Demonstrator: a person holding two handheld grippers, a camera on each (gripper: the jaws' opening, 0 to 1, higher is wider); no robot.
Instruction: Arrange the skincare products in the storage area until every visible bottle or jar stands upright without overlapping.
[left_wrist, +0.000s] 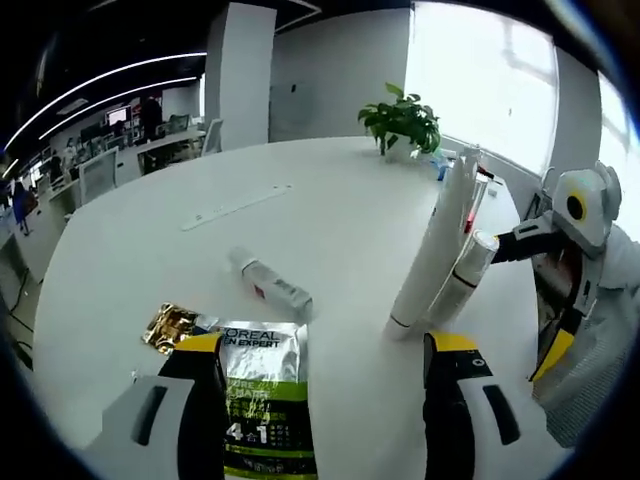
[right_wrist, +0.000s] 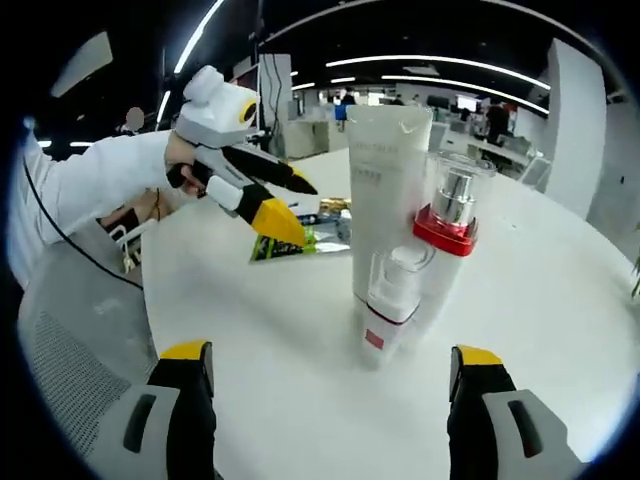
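While both grippers gape empty | left gripper (left_wrist: 325, 375) straddles L'Oreal sachet (left_wrist: 262, 400); right gripper (right_wrist: 330, 385) faces white tube (right_wrist: 385, 190) | next: stand fallen bottle (left_wrist: 270, 285); grip mid-body.

We see a white, round counter (left_wrist: 330, 230). On it a tall white tube (left_wrist: 432, 250) stands upright, with a slimmer bottle (left_wrist: 463, 275) touching it. Left of them a small bottle (left_wrist: 270, 285) lies on its side. Nearer to us a L'Oreal pouch (left_wrist: 262, 395) lies flat, with a gold sachet (left_wrist: 172, 324) just beside it. A pale strip (left_wrist: 235, 207) lies farther off, and a potted plant (left_wrist: 402, 122) stands by the far edge.
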